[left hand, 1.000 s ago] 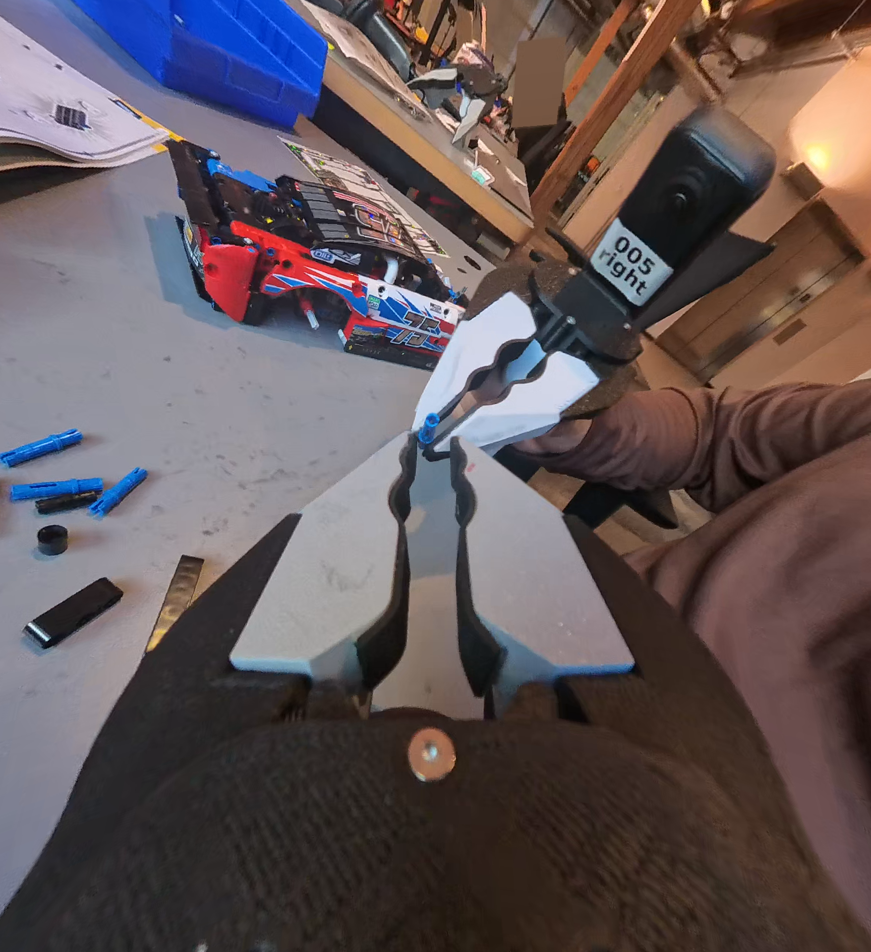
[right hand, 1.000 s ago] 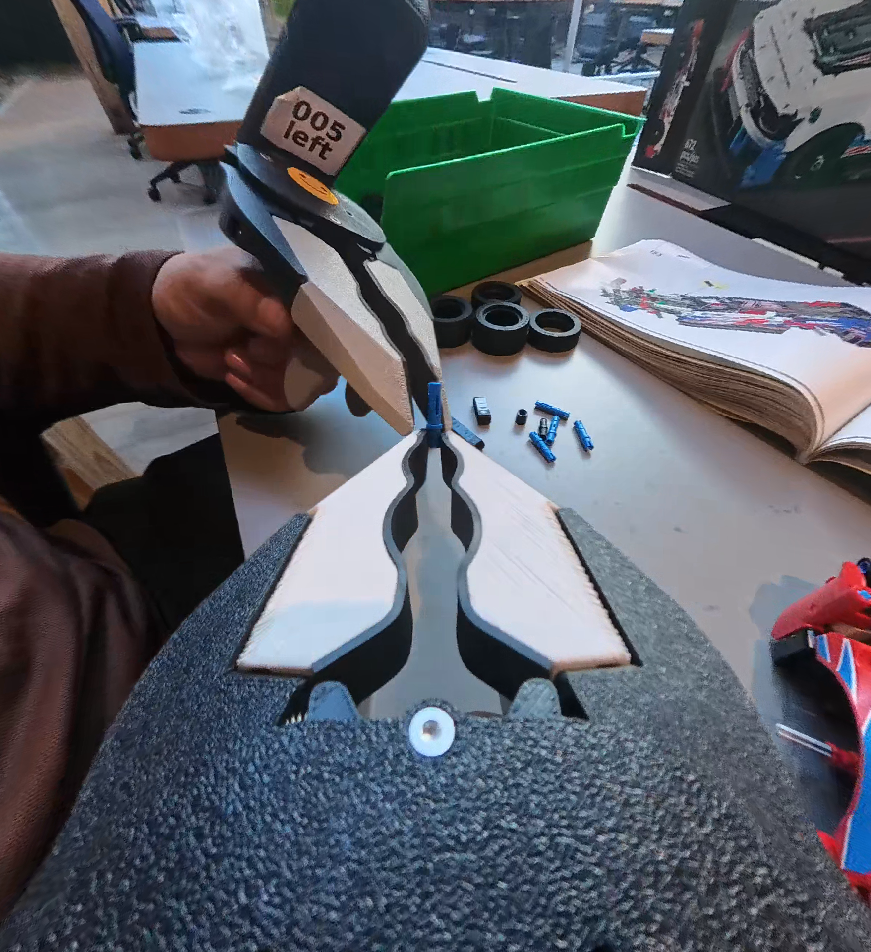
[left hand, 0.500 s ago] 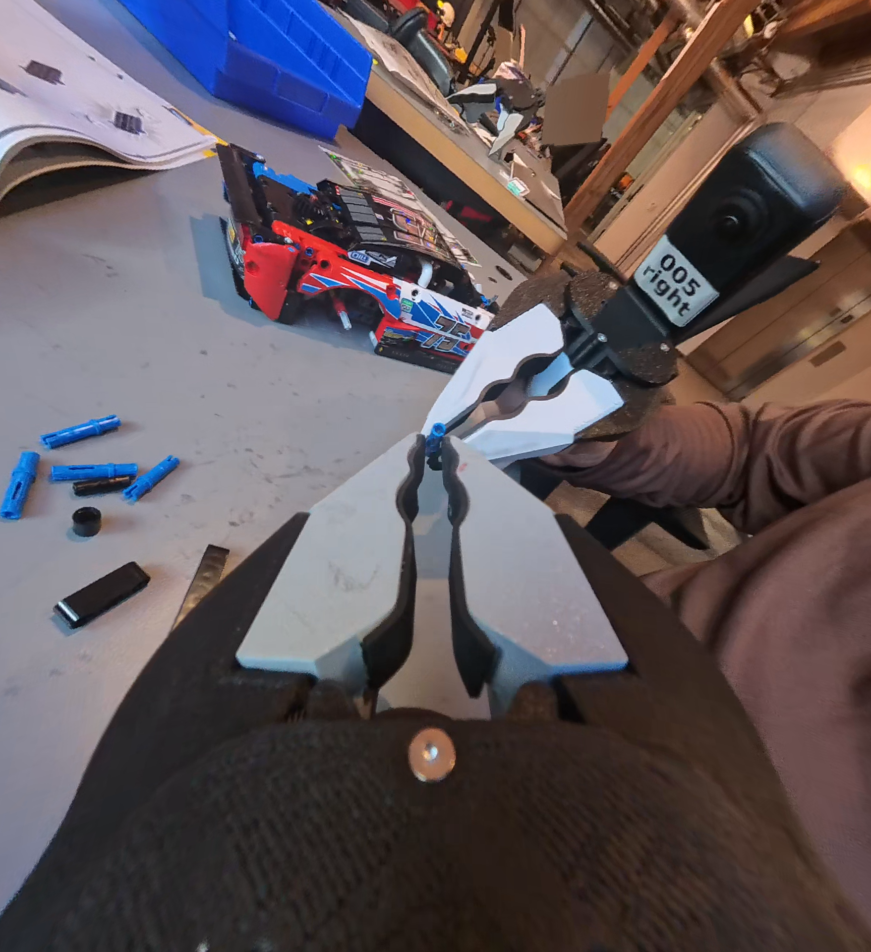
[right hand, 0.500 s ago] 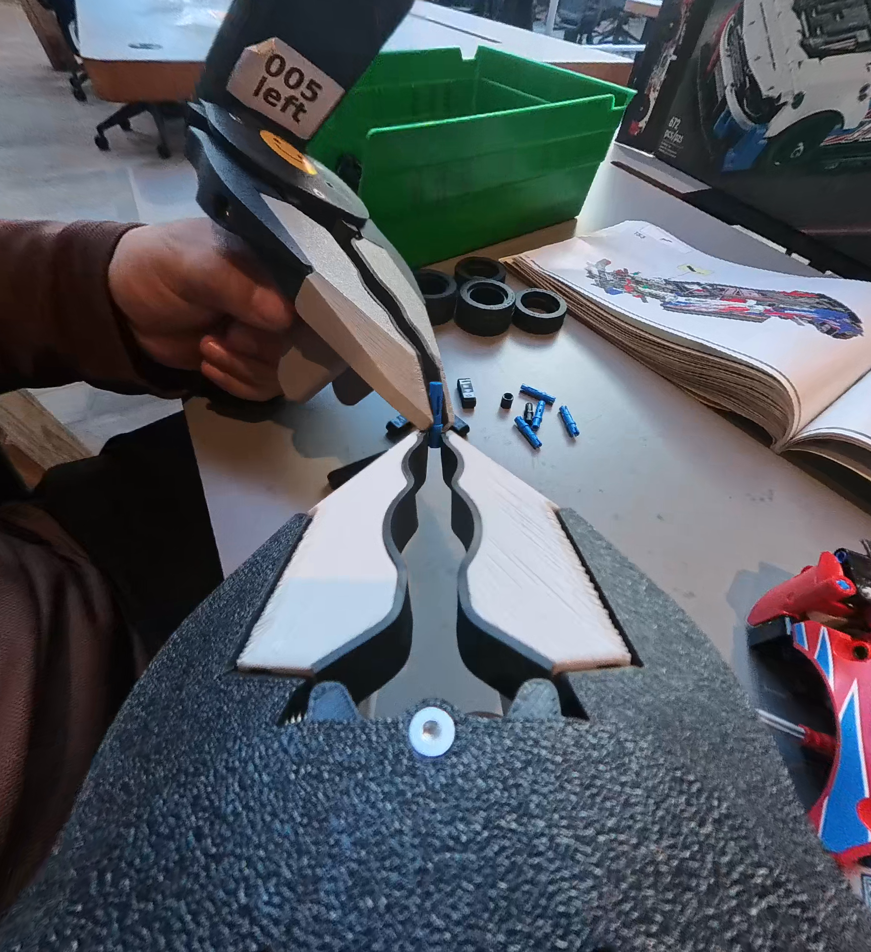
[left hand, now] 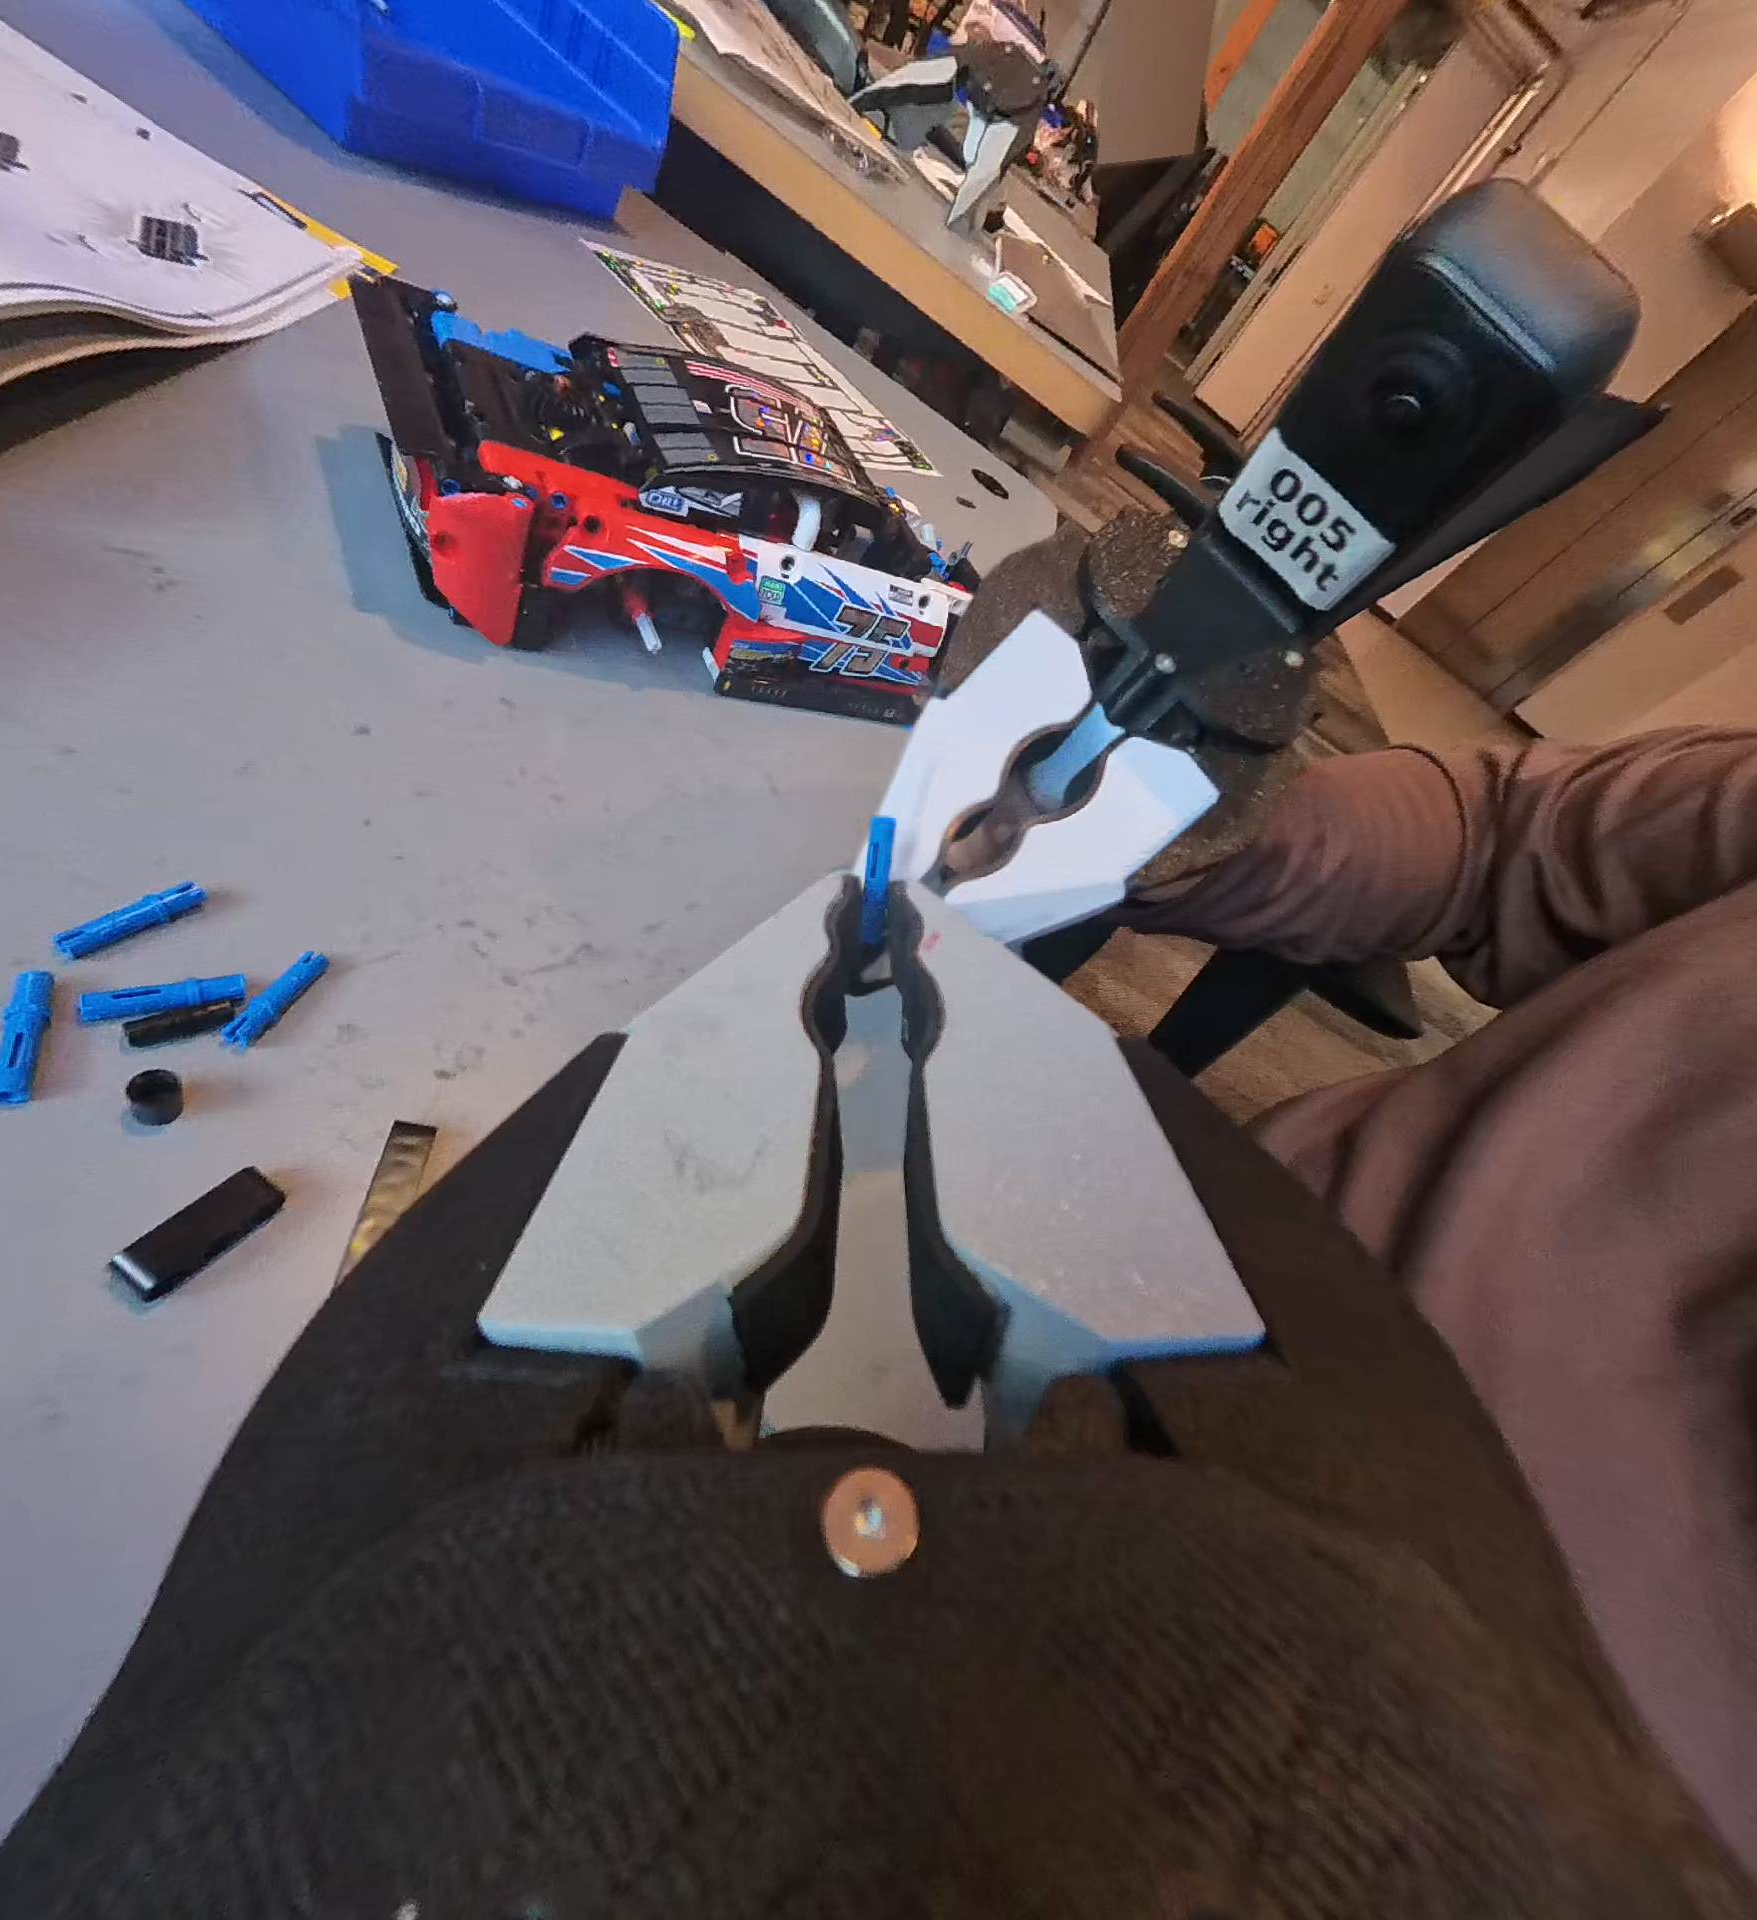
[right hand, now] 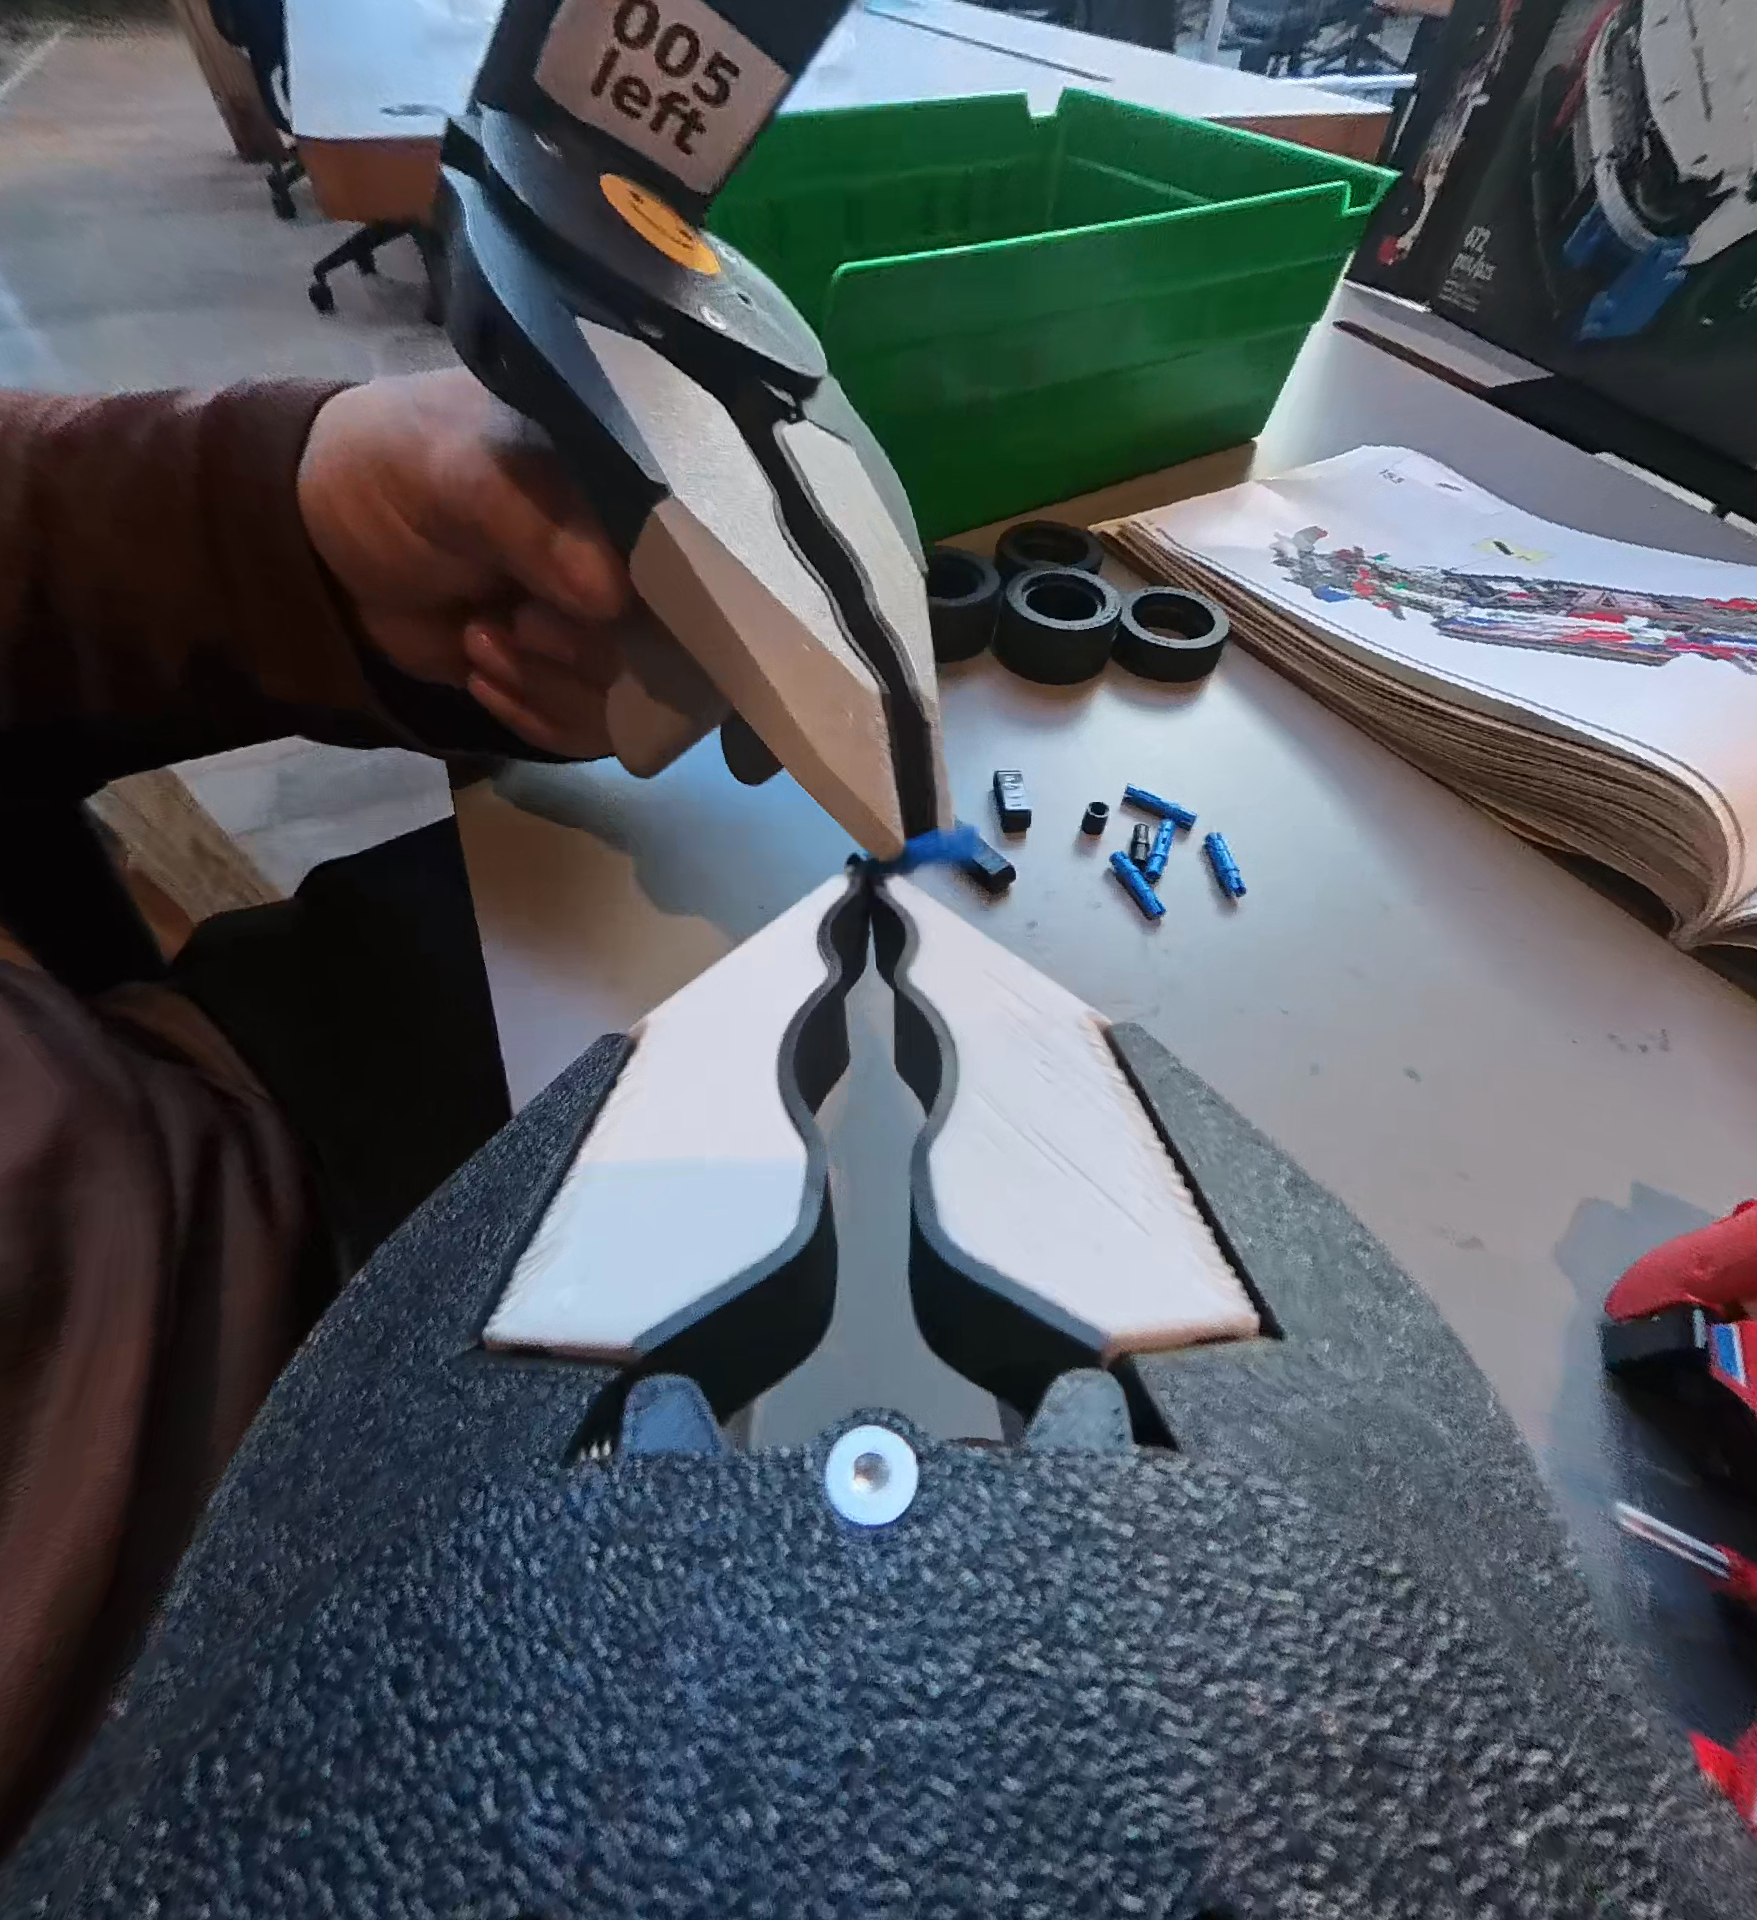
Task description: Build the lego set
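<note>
The blue pin [left hand: 876,878] is up in the air over the near edge of the surface [left hand: 230,727], pinched at the very tip of the left tongs [left hand: 874,914], its long axis running on past the fingertips so the free end pokes out toward the right tongs [right hand: 869,878]. In the right wrist view the pin looks blurred and lies roughly crosswise between the two tips; the right tongs are drawn nearly together there, but I cannot tell whether they grip the pin or only touch it. The lego car [left hand: 666,520] sits on the surface farther out, lengthwise, red tail toward the open instruction book [right hand: 1528,665]. A green bin [right hand: 1061,312] stands behind four black tires [right hand: 1061,623]; what is in it cannot be seen. A blue bin [left hand: 500,94] stands at the far side, contents likewise hidden. Loose blue pins [left hand: 157,987] and small black pieces [left hand: 199,1231] lie scattered to the left of the tongs, with bare surface between them and the car. A sticker sheet [left hand: 749,343] lies beyond the car.
</note>
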Demonstrator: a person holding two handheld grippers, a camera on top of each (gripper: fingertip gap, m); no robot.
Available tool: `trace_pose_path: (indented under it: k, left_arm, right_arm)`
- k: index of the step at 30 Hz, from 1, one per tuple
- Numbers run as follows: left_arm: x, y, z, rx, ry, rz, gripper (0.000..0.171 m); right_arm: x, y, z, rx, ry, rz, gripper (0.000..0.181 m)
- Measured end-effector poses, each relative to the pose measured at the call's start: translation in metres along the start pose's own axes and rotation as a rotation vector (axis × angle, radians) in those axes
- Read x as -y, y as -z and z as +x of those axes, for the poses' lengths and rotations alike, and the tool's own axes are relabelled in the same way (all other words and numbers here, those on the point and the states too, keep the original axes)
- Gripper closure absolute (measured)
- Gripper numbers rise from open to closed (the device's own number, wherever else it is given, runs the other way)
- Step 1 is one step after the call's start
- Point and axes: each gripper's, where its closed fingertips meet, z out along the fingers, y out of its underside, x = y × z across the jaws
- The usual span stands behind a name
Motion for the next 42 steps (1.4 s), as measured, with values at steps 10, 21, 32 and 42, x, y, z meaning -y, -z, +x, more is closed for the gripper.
trace_pose_path:
  k: [10, 21, 32, 42]
  left_arm:
    - [-0.008, -0.007, -0.009, 0.019, 0.037, 0.006, 0.17]
    - [-0.016, -0.005, -0.017, 0.028, 0.013, -0.024, 0.17]
    - [-0.011, 0.001, 0.011, -0.078, -0.136, -0.001, 0.17]
    - [-0.016, -0.002, 0.016, -0.107, -0.147, -0.026, 0.17]
  right_arm:
    - [-0.013, -0.007, -0.001, -0.014, 0.056, -0.087, 0.181]
    - [-0.029, -0.002, 0.016, -0.068, 0.104, -0.169, 0.181]
    - [-0.002, 0.023, 0.002, 0.187, -0.07, 0.041, 0.162]
    - [0.0, 0.021, -0.011, 0.22, -0.008, 0.049, 0.175]
